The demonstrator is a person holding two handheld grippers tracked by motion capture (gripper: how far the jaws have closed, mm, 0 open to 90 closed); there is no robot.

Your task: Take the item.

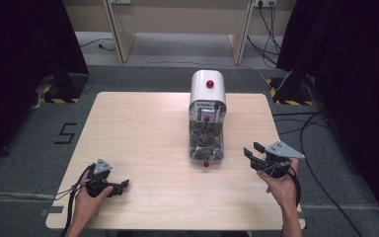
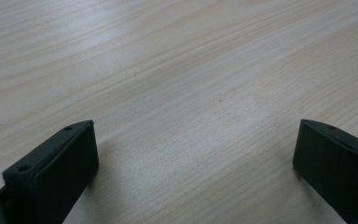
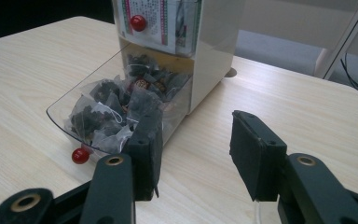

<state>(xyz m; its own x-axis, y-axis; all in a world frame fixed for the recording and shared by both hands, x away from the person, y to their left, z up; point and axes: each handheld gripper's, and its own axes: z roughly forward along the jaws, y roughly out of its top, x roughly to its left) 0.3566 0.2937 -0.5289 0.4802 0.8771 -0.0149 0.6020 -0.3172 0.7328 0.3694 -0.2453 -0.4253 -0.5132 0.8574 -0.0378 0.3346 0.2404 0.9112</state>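
Observation:
A white dispenser box (image 1: 208, 91) with a red knob on top stands at the middle back of the table. Its clear drawer (image 1: 206, 143) is pulled out toward me and holds several dark tea bags (image 3: 114, 109). A small red knob (image 3: 80, 155) sits on the drawer's front. My right gripper (image 1: 253, 149) hovers just right of the drawer, pointing toward it, open with nothing between its jaws (image 3: 196, 140). My left gripper (image 1: 126, 184) lies low on the table at the front left, open over bare wood (image 2: 196, 135).
The light wooden table (image 1: 143, 128) has bare wood to the left of the box and along the front. Cables trail on the grey floor to the right (image 1: 321, 128). Black curtains stand at both sides.

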